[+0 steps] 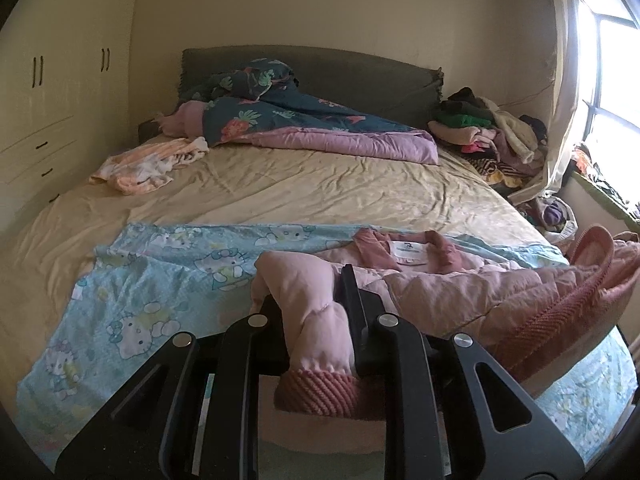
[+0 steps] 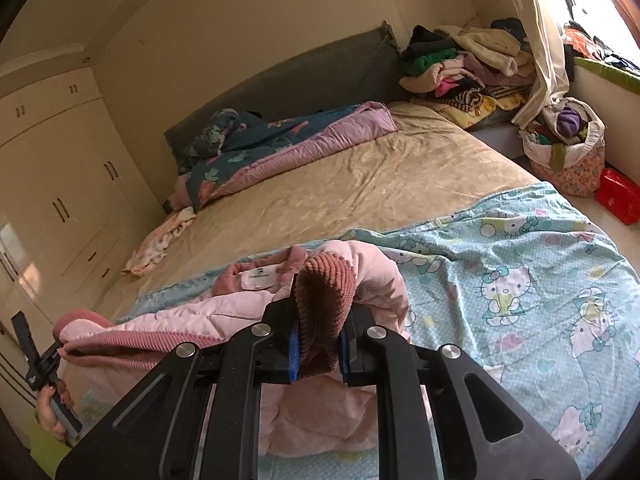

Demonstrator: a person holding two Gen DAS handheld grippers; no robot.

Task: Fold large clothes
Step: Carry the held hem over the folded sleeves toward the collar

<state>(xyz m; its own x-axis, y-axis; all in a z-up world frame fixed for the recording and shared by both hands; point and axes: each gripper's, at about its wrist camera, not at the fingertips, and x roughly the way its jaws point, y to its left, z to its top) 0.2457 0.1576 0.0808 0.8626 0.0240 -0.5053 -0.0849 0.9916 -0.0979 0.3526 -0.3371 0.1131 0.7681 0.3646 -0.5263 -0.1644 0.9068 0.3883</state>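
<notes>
Both grippers, left gripper (image 1: 316, 320) and right gripper (image 2: 318, 344), stood clamped on the ribbed cuffs of a pink padded jacket (image 1: 440, 292) over the bed's cartoon-print sheet (image 2: 520, 280); keeping both sleeves level would likely give a clean fold

Rt gripper (image 2: 316, 340) seen clamped on ribbed dark-pink cuff (image 2: 324, 300) of pink quilted jacket (image 2: 192, 316); cuff pinched between blue pads. Jacket spread on blue cartoon-cat sheet (image 2: 520, 280), near end of bed (image 2: 320, 188); collar label facing up. At near left, a hand (image 2: 52, 416) is seen holding the other gripper at jacket's ribbed hem. Far right: clothes pile (image 2: 460, 68). Teal/purple quilt (image 2: 280, 140) bunched far left by headboard.
</notes>
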